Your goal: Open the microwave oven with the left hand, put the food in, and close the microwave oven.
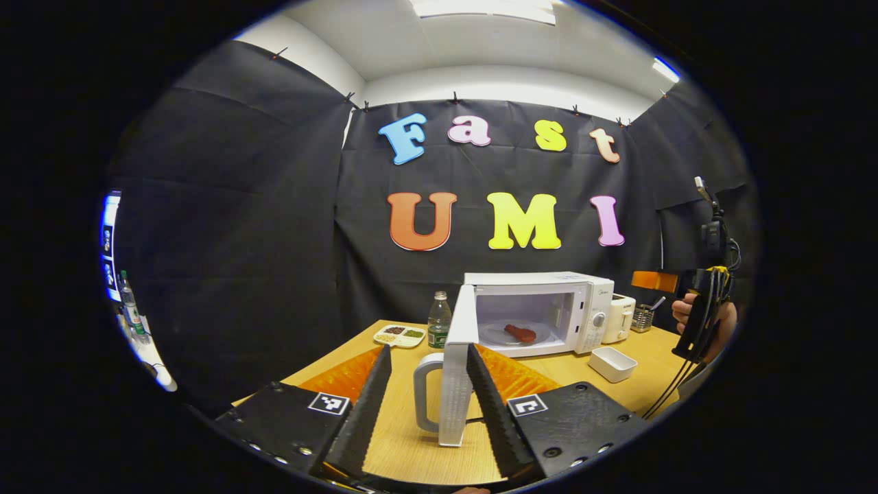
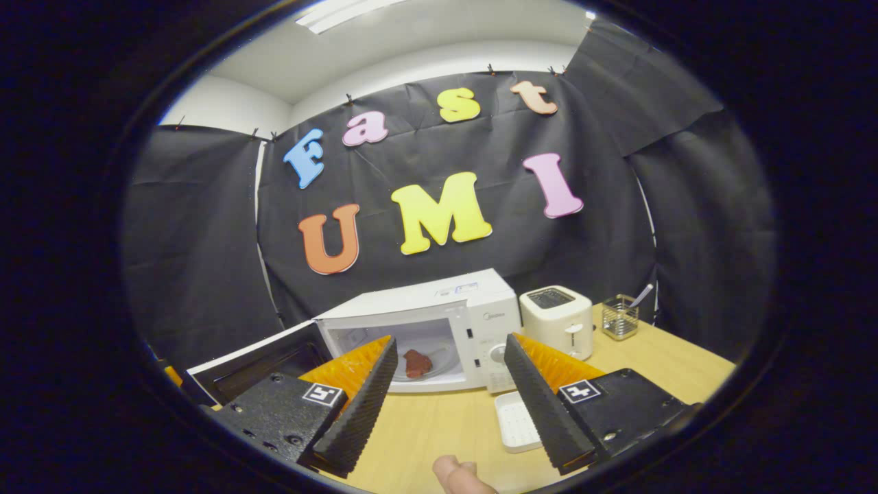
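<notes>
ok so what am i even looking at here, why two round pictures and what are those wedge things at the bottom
Each round picture comes from a fisheye camera riding on a handheld two-finger gripper; the wedges are that gripper's own fingers. No robot: a person holds one gripper in each hand.

In the left gripper view, the left gripper is open, its fingers either side of the white microwave door, which stands swung open. The right gripper shows far right, held in a hand.

In the right gripper view, the right gripper is open, holding nothing.

On the wooden table: a white microwave with red food inside, a white toaster, a small white rectangular tray.

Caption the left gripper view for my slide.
Open left gripper straddles the microwave door's edge; food sits inside.
</notes>
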